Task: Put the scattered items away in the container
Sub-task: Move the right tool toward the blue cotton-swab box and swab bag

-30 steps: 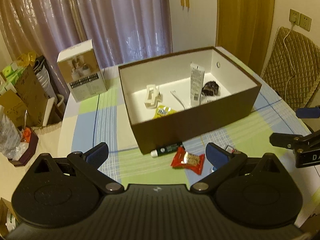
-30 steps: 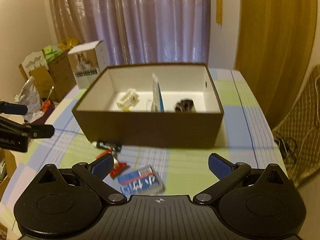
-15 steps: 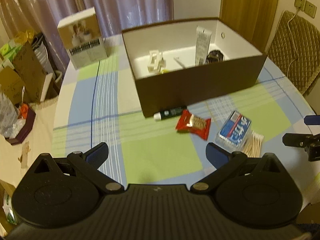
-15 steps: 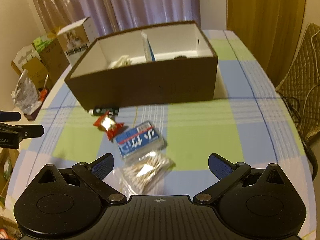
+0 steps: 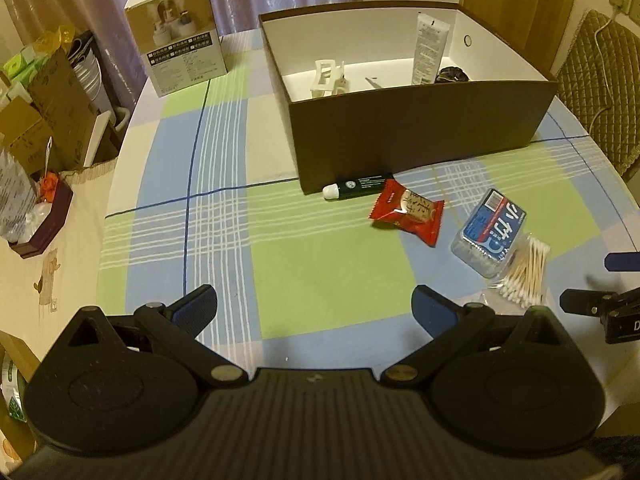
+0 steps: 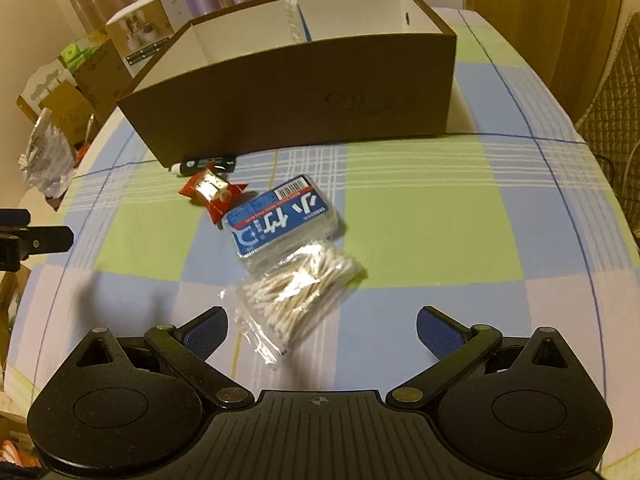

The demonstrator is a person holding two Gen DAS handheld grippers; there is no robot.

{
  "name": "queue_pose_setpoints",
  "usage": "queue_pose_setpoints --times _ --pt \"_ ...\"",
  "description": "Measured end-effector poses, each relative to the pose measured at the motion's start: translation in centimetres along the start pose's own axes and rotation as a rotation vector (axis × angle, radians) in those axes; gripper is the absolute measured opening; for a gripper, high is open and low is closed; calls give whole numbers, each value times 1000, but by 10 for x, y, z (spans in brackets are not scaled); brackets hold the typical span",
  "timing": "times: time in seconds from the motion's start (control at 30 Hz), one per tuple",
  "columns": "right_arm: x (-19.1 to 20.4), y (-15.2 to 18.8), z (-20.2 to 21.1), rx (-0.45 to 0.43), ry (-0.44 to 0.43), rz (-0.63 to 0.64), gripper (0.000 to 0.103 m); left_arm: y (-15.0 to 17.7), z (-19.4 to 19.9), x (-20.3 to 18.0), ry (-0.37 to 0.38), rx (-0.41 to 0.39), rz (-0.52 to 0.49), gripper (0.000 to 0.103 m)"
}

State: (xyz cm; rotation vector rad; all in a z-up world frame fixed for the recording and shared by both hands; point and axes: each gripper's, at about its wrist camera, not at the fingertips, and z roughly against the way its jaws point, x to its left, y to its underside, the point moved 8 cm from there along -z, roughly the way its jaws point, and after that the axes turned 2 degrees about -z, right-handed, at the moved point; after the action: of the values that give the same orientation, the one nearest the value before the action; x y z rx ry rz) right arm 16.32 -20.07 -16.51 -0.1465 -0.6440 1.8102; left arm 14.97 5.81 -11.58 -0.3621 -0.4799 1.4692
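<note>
The left gripper (image 5: 314, 304) fills the lower part of its own view, both blue-padded fingers (image 5: 196, 306) spread wide with nothing between them, angled down toward the table (image 5: 320, 264). The right gripper (image 6: 322, 326) sits likewise at the bottom of its view, jaws wide apart and empty, tilted downward. Each shows in the other's camera: the right gripper's dark finger and blue pad poke in at the right edge of the left view (image 5: 600, 300), and the left gripper's fingers enter at the left edge of the right view (image 6: 36, 236). No hand is visible.
</note>
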Motion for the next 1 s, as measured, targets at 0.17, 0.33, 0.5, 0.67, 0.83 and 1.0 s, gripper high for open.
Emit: queue_pose_setpoints --times 0.17,0.33,0.5,0.67,0.83,1.0 --pt "-2 -5 -9 8 -11 1 103 -1 -6 3 -5 7 14 102" --pt "4 -6 -26 23 -23 22 103 -3 -12 5 -13 19 22 102" --pt "12 -12 -43 10 -12 44 103 -4 -18 5 -21 36 19 102" --pt "11 -14 -53 -2 37 105 79 -3 -22 1 -21 51 10 102" --pt "-6 -9 -52 16 29 121 71 -5 -28 -8 -2 59 4 102" --pt "-38 -9 -42 14 82 123 71 -10 -36 -19 26 53 14 102"
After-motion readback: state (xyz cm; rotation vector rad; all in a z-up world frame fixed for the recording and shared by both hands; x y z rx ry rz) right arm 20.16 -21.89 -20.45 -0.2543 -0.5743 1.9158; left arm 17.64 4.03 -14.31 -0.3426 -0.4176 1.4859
